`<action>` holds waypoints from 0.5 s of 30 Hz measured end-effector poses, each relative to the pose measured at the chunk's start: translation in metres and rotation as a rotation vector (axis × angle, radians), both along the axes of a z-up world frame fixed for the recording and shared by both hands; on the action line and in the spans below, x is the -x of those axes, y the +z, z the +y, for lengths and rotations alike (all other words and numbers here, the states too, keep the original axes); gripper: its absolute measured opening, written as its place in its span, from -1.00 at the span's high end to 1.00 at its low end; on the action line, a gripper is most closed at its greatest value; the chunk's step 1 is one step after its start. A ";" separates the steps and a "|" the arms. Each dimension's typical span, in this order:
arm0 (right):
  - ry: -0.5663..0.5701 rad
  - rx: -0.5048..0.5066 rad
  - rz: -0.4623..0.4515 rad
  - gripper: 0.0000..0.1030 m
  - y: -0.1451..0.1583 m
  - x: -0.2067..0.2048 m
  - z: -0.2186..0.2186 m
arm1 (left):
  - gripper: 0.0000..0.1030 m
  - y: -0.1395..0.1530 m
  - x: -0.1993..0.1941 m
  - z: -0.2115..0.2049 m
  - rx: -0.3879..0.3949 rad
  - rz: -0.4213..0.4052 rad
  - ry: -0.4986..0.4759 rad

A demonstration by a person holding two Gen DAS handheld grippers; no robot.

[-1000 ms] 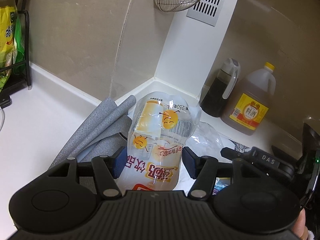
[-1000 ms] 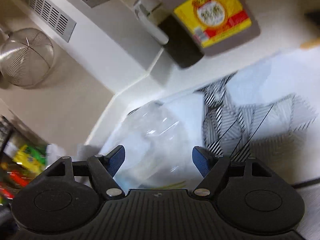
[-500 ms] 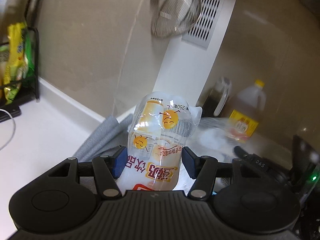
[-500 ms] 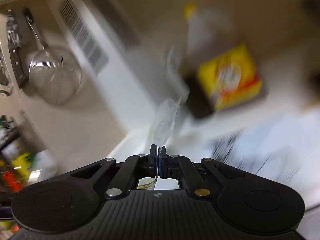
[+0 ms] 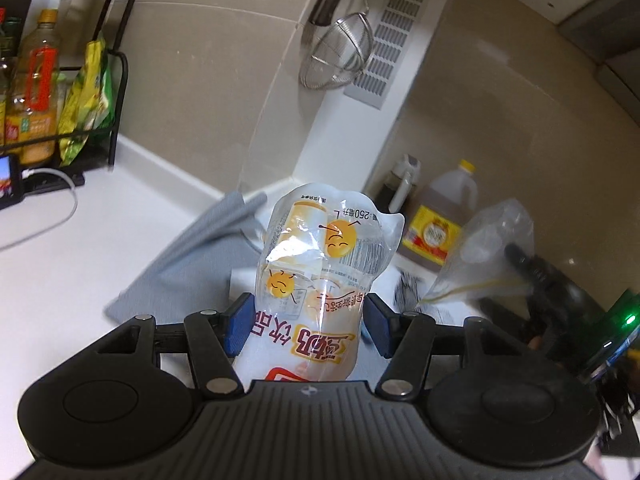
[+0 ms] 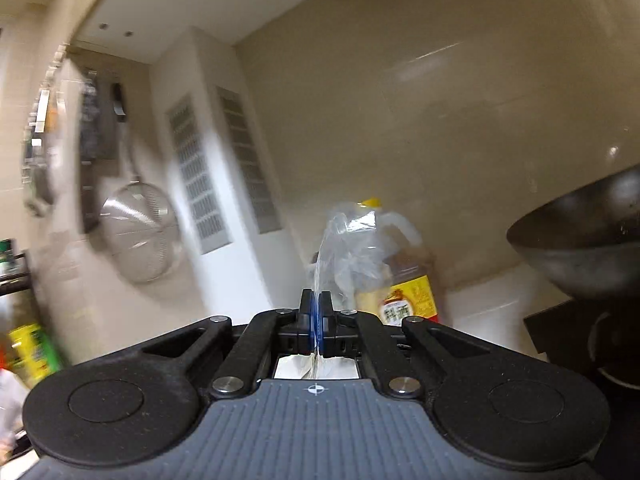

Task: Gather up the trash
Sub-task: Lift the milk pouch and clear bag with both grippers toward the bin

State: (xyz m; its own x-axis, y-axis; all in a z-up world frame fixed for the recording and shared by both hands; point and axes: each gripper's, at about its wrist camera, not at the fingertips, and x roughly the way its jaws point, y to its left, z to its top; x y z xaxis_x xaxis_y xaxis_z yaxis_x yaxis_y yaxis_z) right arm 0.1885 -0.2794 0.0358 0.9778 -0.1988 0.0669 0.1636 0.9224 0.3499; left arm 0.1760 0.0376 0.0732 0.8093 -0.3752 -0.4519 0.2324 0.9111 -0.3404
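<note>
My left gripper [image 5: 306, 326] clamps a milk pouch [image 5: 320, 280] marked "250", held above the counter [image 5: 80, 248]. My right gripper [image 6: 317, 326], pinched tight, holds a clear bag [image 6: 352, 256]; only its view shows the wok [image 6: 580, 248].

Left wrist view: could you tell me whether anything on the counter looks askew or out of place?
The grey mat lies crooked, one edge rolled against the wall corner. Nothing looks spilled.
</note>
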 end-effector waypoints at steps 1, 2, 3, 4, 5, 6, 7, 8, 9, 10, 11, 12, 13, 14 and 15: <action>0.017 0.007 0.004 0.97 0.003 0.013 0.001 | -0.26 -0.002 0.013 0.000 -0.011 -0.002 -0.004; 0.038 0.022 0.009 0.97 0.006 0.026 0.002 | -0.26 -0.003 0.026 0.000 -0.022 -0.004 -0.006; 0.058 0.030 0.014 0.97 0.007 0.039 0.003 | -0.26 -0.004 0.039 0.000 -0.034 -0.006 -0.005; 0.080 0.036 0.020 0.97 0.008 0.050 0.006 | -0.26 -0.006 0.052 -0.001 -0.045 -0.006 -0.002; 0.102 0.045 0.030 0.97 0.009 0.063 0.007 | -0.26 -0.008 0.065 0.000 -0.056 -0.007 -0.003; 0.121 0.051 0.037 0.97 0.009 0.074 0.011 | -0.26 -0.009 0.078 0.000 -0.069 -0.009 -0.004; 0.144 0.058 0.043 0.97 0.008 0.086 0.013 | -0.26 -0.011 0.093 0.001 -0.082 -0.014 -0.004; 0.168 0.068 0.051 0.97 0.007 0.097 0.019 | -0.26 -0.014 0.107 0.002 -0.093 -0.019 -0.004; 0.190 0.074 0.062 0.97 0.005 0.108 0.024 | -0.26 -0.016 0.121 0.003 -0.102 -0.024 -0.009; 0.217 0.075 0.077 0.97 0.004 0.119 0.028 | -0.26 -0.018 0.135 0.004 -0.112 -0.028 -0.015; 0.245 0.075 0.092 0.97 0.002 0.128 0.033 | -0.26 -0.020 0.149 0.006 -0.120 -0.030 -0.015; 0.271 0.074 0.109 0.97 -0.001 0.139 0.037 | -0.26 -0.022 0.162 0.008 -0.128 -0.030 -0.016; 0.299 0.071 0.127 0.97 -0.003 0.147 0.043 | -0.26 -0.024 0.174 0.010 -0.133 -0.028 -0.016; 0.332 0.064 0.149 0.97 -0.007 0.156 0.049 | -0.26 -0.027 0.185 0.013 -0.137 -0.025 -0.013; 0.364 0.058 0.171 0.97 -0.011 0.164 0.055 | -0.26 -0.030 0.196 0.015 -0.141 -0.017 -0.007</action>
State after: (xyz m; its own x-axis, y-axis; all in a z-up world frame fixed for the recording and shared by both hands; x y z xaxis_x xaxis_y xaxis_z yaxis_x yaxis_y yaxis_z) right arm 0.0242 -0.2248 0.0246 0.9817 0.1613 -0.1015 -0.1257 0.9483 0.2913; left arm -0.0200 0.0524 0.0432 0.8147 -0.3148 -0.4870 0.2440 0.9479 -0.2047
